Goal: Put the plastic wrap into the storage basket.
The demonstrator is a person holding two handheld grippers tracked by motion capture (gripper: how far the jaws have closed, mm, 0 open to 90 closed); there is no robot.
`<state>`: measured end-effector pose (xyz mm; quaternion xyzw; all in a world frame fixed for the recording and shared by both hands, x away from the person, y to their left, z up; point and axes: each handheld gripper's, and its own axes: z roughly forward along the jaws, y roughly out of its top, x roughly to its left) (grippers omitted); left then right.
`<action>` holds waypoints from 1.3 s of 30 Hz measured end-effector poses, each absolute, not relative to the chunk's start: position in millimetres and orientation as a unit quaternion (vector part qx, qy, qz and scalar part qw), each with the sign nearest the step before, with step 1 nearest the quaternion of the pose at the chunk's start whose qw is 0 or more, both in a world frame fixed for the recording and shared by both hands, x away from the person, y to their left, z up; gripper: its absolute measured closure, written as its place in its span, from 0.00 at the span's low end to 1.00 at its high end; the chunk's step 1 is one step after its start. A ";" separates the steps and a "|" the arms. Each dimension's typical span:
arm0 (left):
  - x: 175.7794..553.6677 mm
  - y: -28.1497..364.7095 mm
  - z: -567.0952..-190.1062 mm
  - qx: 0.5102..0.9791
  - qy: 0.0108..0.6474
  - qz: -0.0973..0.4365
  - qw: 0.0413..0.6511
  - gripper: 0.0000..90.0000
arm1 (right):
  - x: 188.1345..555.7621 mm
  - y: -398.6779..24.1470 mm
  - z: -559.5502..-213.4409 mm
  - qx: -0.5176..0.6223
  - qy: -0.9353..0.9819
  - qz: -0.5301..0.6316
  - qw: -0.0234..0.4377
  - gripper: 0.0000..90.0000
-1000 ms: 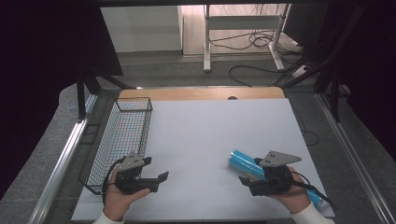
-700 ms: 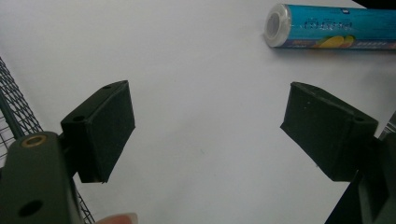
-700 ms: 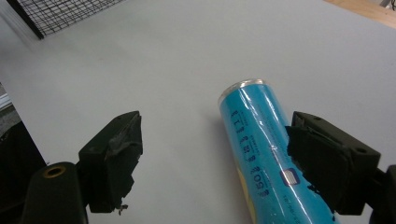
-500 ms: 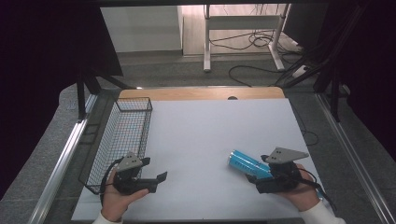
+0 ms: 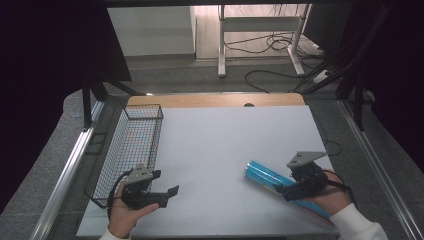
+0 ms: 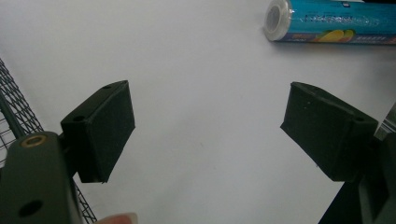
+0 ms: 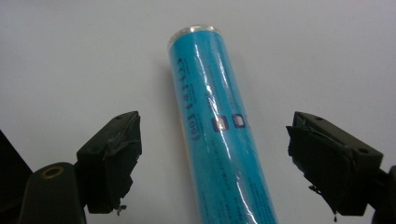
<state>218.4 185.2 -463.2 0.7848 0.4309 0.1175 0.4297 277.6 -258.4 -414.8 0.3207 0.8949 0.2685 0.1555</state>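
A blue plastic-wrapped tube [image 5: 270, 178] lies on the white table at the front right, its clear cap end pointing up-left. My right gripper [image 5: 295, 187] sits over the tube's near end, held by a hand. In the right gripper view the tube [image 7: 217, 126] runs lengthwise between the two jaws, which stand wide apart and do not touch it. My left gripper [image 5: 162, 195] rests open at the front left, beside the basket. In the left gripper view the tube [image 6: 327, 21] lies far off at the top right, and nothing is between the jaws.
A black wire basket [image 5: 127, 150] stands along the table's left side, close to the left gripper; its mesh [image 6: 14, 112] shows in the left gripper view. The white table top [image 5: 225, 145] stretches between both grippers. A wooden strip [image 5: 215, 100] runs along the far edge.
My right gripper has drawn back toward the front right along the tube, which stays lying on the table. The left gripper has barely moved.
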 end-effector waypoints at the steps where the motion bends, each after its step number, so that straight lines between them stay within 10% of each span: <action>1: 218.6 185.4 -463.3 0.785 0.431 0.118 0.429 0.19 | 281.4 -262.1 -418.2 0.323 0.896 0.263 0.152 0.19; 39: 218.2 183.2 -465.9 0.788 0.430 0.119 0.424 0.18 | 302.0 -276.3 -477.7 0.310 0.936 0.144 0.084 0.24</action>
